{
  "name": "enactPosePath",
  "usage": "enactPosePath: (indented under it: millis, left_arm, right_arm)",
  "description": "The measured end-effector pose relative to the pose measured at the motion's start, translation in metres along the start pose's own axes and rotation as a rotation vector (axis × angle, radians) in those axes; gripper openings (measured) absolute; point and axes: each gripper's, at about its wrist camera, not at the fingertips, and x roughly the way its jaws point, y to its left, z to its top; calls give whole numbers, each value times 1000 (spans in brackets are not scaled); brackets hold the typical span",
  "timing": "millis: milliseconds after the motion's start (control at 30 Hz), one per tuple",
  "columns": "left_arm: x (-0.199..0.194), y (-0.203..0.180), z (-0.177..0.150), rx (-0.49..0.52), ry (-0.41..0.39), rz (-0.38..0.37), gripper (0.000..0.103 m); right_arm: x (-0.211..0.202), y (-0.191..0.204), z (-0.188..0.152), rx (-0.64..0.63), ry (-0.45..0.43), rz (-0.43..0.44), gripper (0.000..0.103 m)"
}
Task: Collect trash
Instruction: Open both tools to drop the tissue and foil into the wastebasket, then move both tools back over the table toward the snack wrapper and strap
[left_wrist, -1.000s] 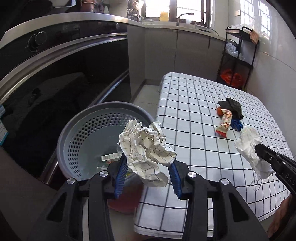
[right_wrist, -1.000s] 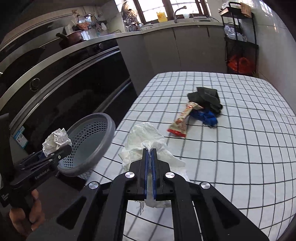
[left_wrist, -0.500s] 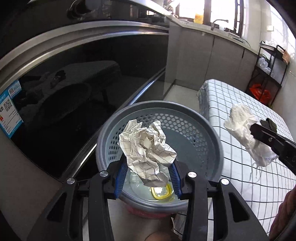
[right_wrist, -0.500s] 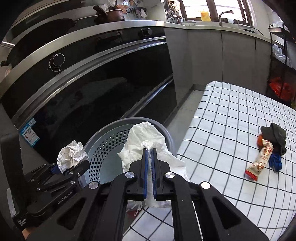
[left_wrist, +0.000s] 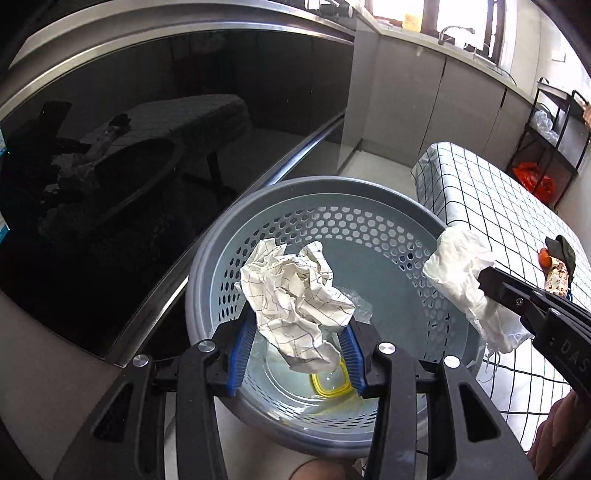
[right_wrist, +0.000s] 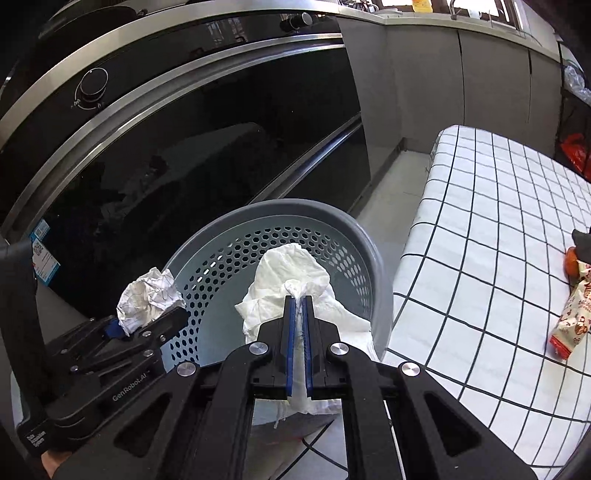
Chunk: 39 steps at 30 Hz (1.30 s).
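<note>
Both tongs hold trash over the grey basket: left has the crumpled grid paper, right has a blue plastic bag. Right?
Not quite. The right tongs are shut on a white tissue wad, not a blue bag, as the right wrist view shows. The rest holds.

A home kitchen, going by the built-in black glass oven (right_wrist: 192, 147) with its round knob (right_wrist: 94, 84) under a steel counter edge, grey cabinets (left_wrist: 399, 107), a sink tap (left_wrist: 448, 31) by the window, a checked tablecloth (right_wrist: 491, 236) and a metal storage rack (left_wrist: 543, 136) in the corner
</note>
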Motion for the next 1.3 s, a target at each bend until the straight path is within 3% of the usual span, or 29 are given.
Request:
enactPosePath:
  millis: [167, 267, 333, 400, 933, 1300]
  left_arm:
    - [2, 1, 1, -4, 0, -1, 53]
    - [1, 3, -1, -8, -5, 8, 60]
    - [1, 5, -1, -17, -4, 10, 65]
    - [1, 7, 0, -25, -5, 10, 71]
    - [-6, 8, -2, -28, -12, 16, 75]
    - [-24, -8, -2, -12, -32, -2, 79]
  right_arm:
    - [2, 1, -1, -13, -9, 7, 5]
    - [-2, 1, -3, -22, -19, 4, 11]
    - [-5, 2, -4, -20, -27, 6, 31]
    - [-9, 2, -4, -14, -49, 7, 40]
    - [-15, -1, -5, -2, -58, 15, 41]
    - [-34, -16, -12, 18, -104, -13, 50]
